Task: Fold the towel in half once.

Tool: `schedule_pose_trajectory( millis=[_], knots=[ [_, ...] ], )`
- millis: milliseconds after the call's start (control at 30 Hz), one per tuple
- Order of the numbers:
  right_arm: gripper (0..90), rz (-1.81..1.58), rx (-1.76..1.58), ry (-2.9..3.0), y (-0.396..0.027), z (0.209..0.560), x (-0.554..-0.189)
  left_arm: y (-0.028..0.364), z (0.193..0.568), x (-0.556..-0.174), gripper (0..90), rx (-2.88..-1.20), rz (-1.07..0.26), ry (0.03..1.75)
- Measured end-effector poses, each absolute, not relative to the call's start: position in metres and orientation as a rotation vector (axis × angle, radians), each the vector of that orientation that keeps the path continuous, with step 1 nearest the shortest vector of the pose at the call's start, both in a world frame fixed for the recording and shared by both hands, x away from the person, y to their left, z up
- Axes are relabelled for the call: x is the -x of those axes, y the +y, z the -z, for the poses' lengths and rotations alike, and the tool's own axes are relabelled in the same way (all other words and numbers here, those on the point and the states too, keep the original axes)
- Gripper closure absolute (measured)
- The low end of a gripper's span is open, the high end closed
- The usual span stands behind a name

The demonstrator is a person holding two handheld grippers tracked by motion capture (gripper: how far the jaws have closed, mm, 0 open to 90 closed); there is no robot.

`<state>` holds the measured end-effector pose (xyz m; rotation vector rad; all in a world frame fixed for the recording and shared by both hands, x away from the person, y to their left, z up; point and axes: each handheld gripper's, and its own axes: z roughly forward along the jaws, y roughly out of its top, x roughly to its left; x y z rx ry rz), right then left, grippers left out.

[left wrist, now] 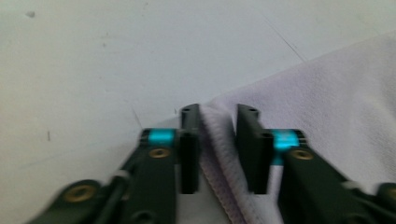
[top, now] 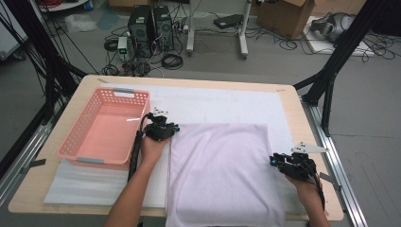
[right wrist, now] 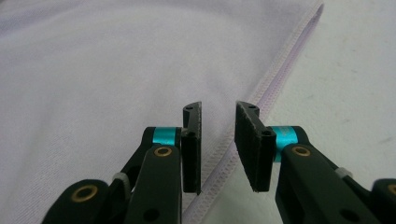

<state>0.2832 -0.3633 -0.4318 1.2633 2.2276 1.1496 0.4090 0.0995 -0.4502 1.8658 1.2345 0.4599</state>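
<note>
The left tongs (left wrist: 218, 140) had clenched on the lilac towel's (top: 222, 165) far-left corner hem; the right tongs (right wrist: 218, 140) hung released over its right hem.

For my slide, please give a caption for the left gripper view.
Left tool shut on the hemmed corner of the lilac towel on the white mat.

One pale lilac towel (top: 222, 170) lay on the worktop (top: 293, 101), and one pink slotted basket (top: 106, 127) stood at its left edge. One white sheet (top: 213, 101) covered the worktop under both. Two hand-held grippers were there — the left gripper (top: 163, 128) and the right gripper (top: 286, 162) — each with two black jaws. On the floor past the far edge stood two black computer towers (top: 151, 28) and one cardboard box (top: 286, 16).
</note>
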Motion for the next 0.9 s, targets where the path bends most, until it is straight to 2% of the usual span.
schedule_pose_trajectory(
  millis=[67, 167, 200, 267, 300, 500, 533, 633, 700, 800, 867, 900],
  knots=[
    [71.2, -1.146, -1.269, 2.229, -0.363, 0.431, -0.283, 0.103, 0.449, -0.410, 87.6, -1.825, -0.519, 1.295],
    [71.1, -1.140, -1.267, 2.217, -0.364, 0.431, -0.283, 0.105, 0.451, -0.412, 84.6, -1.786, -0.497, 1.333],
    [70.9, -1.141, -1.266, 2.210, -0.364, 0.431, -0.285, 0.105, 0.451, -0.412, 77.7, -1.787, -0.491, 1.324],
    [69.6, -1.136, -1.271, 2.201, -0.365, 0.431, -0.290, 0.107, 0.451, -0.412, 56.6, -1.774, -0.470, 1.324],
    [67.7, -1.135, -1.284, 2.188, -0.365, 0.431, -0.294, 0.108, 0.451, -0.412, 51.3, -1.775, -0.460, 1.315],
    [52.8, -1.117, -1.380, 2.088, -0.367, 0.427, -0.343, 0.107, 0.452, -0.414, 53.3, -1.800, -0.410, 1.278],
    [50.6, -1.105, -1.386, 2.093, -0.366, 0.427, -0.351, 0.105, 0.452, -0.415, 55.3, -1.825, -0.412, 1.261],
    [46.3, -1.114, -1.415, 2.113, -0.362, 0.429, -0.381, 0.101, 0.451, -0.416, 53.8, -1.853, -0.434, 1.250],
    [46.4, -1.087, -1.427, 2.118, -0.358, 0.432, -0.397, 0.102, 0.452, -0.416, 56.3, -1.839, -0.429, 1.263],
    [48.9, -1.029, -1.450, 2.147, -0.352, 0.440, -0.416, 0.103, 0.452, -0.416, 65.1, -1.827, -0.444, 1.288],
    [53.6, -0.993, -1.439, 2.166, -0.347, 0.444, -0.423, 0.102, 0.452, -0.416, 70.5, -1.831, -0.437, 1.276],
    [57.7, -0.989, -1.427, 2.165, -0.346, 0.444, -0.424, 0.102, 0.452, -0.416, 78.9, -1.846, -0.419, 1.244]
  ],
)
